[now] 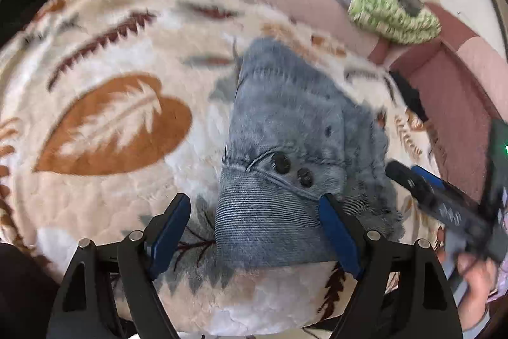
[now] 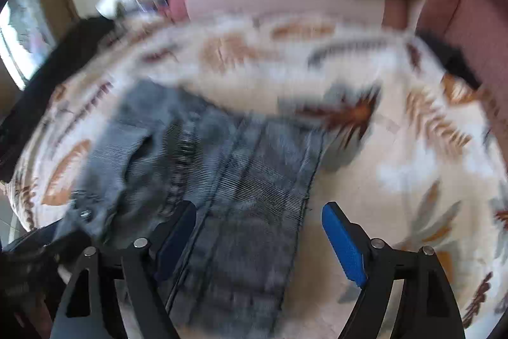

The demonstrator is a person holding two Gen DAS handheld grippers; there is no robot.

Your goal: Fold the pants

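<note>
Jeans [image 1: 285, 129] lie bunched on the leaf-print blanket [image 1: 111, 123], long axis running away from both claws. Left gripper [image 1: 254, 224] released, straddling the waistband, nearer; right gripper [image 2: 258, 231] released, empty.

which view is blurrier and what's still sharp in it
Right wrist view: motion-smeared across the blanket and jeans, only the right tool stays crisp. Left wrist view: mostly sharp, mild blur at the fisheye-bent edges.

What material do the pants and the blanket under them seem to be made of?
The pants: probably denim, faded blue-grey, with visible twill ribbing, stitched seams and dark buttons. The blanket: likely plush fleece, cream with printed leaf shapes; its surface looks fuzzy and matte.
</note>
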